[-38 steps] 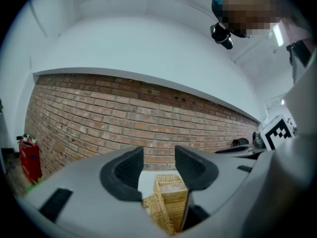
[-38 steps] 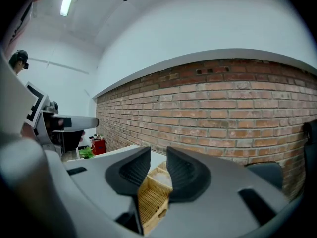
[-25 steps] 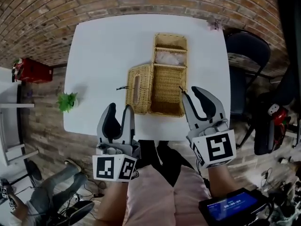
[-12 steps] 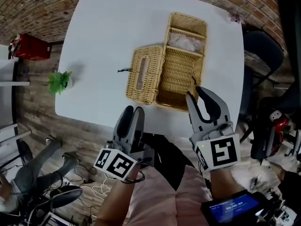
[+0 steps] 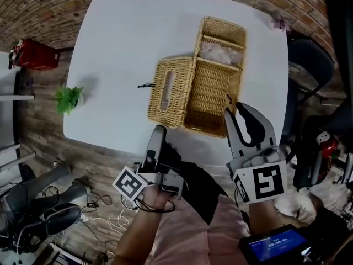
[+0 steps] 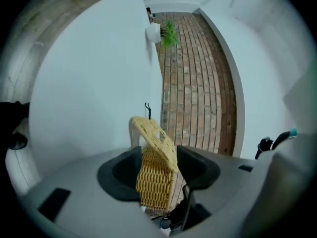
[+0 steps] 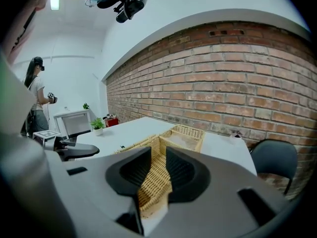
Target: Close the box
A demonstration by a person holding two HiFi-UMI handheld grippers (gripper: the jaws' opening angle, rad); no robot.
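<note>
The wicker box [image 5: 212, 95] sits open on the white table [image 5: 121, 48], straight ahead of the right gripper [image 5: 236, 115], whose tips hover just by its near right corner. Its lid [image 5: 168, 93] lies folded out flat alongside it, just ahead of the left gripper [image 5: 158, 134]. That left gripper is rolled onto its side at the table's near edge. Its jaws have just been opening and stand wide, with the lid's near end showing in the gap ahead of them and neither pad pressing on it. The right gripper's jaws are partway apart and grip nothing. Something pale [image 5: 220, 53] lies in the box's compartment farthest from both grippers. A small green plant [image 5: 68, 98] stands well off to the left gripper's left.
</note>
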